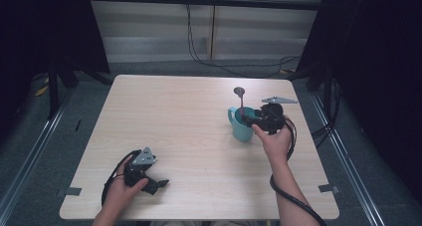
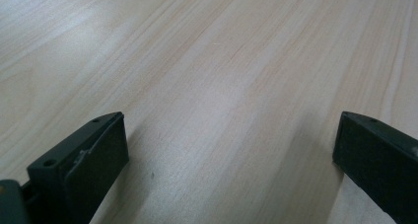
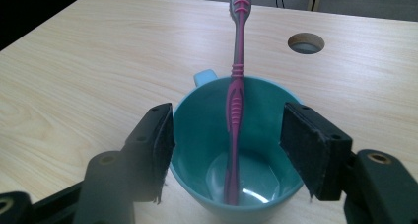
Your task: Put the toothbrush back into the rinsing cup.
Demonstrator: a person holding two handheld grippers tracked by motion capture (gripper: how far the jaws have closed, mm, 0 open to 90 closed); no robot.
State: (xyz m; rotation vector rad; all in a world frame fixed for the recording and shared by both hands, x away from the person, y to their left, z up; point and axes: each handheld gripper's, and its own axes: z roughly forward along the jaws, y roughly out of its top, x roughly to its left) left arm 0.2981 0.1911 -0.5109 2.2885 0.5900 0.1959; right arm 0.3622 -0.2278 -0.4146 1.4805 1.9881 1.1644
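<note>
On the wooden table (image 1: 189, 136), the teal mug (image 3: 231, 150) stands near the right edge, the right gripper (image 3: 229, 152) spread open just above its rim. A pink toothbrush (image 3: 235, 95) stands inside the mug, leaning on the far rim, between the jaws and untouched. The left gripper (image 2: 231, 150), well apart from the mug, rests wide open and empty.

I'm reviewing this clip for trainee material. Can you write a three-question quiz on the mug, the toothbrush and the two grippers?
1. True or false: the pink toothbrush lies flat on the table.
2. What stands between the open jaws of the right gripper?
A. the teal mug with the toothbrush in it
B. a plate
C. nothing
3. Fill in: the left gripper is open over bare ____.

Key
1. False: it stands in the mug, leaning on the far rim.
2. A; the pads touch neither mug nor toothbrush.
3. table.
</note>
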